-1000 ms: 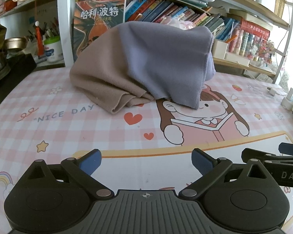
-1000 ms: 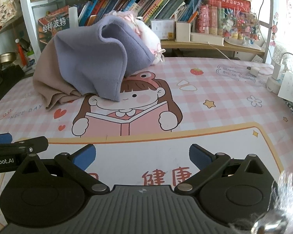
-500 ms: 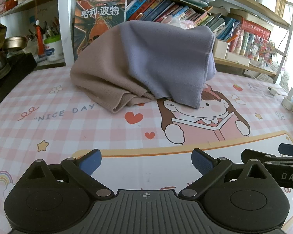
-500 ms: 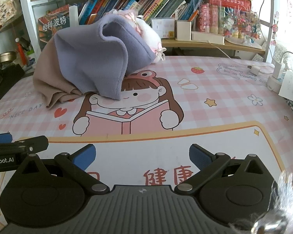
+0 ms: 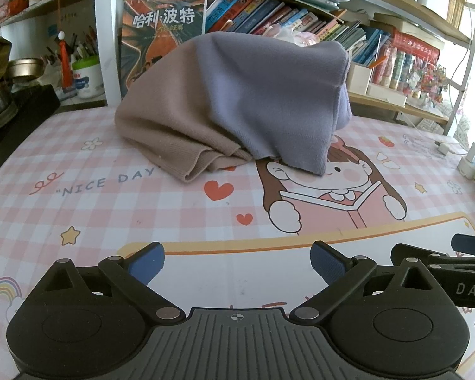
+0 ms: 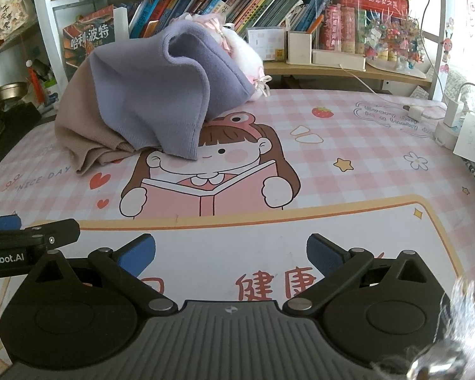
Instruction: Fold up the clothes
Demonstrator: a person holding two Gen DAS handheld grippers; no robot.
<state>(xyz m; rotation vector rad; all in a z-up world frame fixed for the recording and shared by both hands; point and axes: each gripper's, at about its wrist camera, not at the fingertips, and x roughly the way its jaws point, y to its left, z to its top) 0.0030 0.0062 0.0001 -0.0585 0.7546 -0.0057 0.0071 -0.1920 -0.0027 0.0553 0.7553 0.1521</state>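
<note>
A two-tone knit garment, lavender on the right and tan on the left, is heaped over a pink plush toy at the back of the table. Its lavender hem hangs down to the mat. My left gripper is open near the front edge, well short of the garment, with nothing between its blue pads. My right gripper is open too, beside it on the right and equally far from the cloth. Each gripper's finger shows at the edge of the other's view.
A pink checked cartoon mat covers the table. Bookshelves with books and boxes line the back. Chargers and cables lie at the right edge; a jar of pens and dark objects stand at the left.
Both views have crept slightly toward the garment. The garment has not moved and both grippers have stayed open.
</note>
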